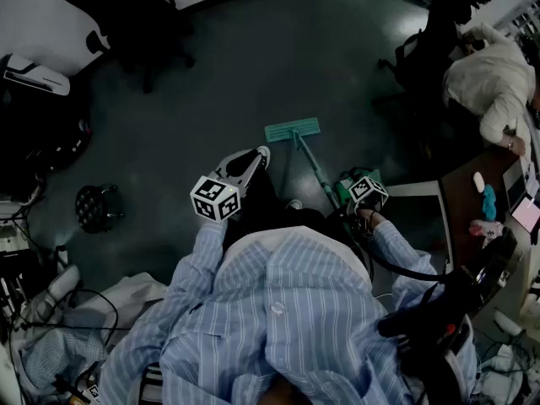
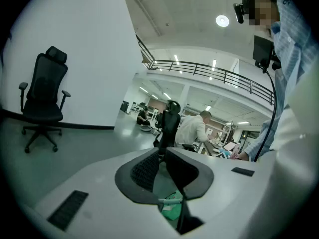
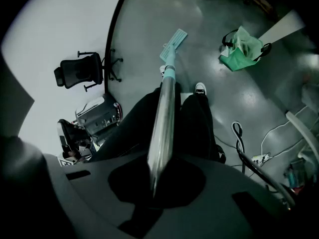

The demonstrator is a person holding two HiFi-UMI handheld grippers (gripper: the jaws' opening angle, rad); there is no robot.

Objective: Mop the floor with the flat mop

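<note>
The flat mop's teal head (image 1: 293, 129) lies flat on the dark floor ahead of my feet. Its metal handle (image 1: 314, 167) slants back to my right gripper (image 1: 359, 197), which is shut on it. In the right gripper view the handle (image 3: 163, 113) runs from between the jaws, past my legs, down to the mop head (image 3: 174, 38). My left gripper (image 1: 226, 180) is held out to the left of the handle, apart from it. It points level across the room, its pads (image 2: 144, 171) closed to a point with nothing between them.
A green bag (image 3: 240, 49) sits on the floor right of the mop. There is a black office chair (image 1: 143, 15) by the far wall, a round stool (image 1: 94, 207) at the left, and cables (image 1: 76, 310) and clutter around me. A person (image 1: 494, 83) sits at the desk (image 1: 464, 192) on the right.
</note>
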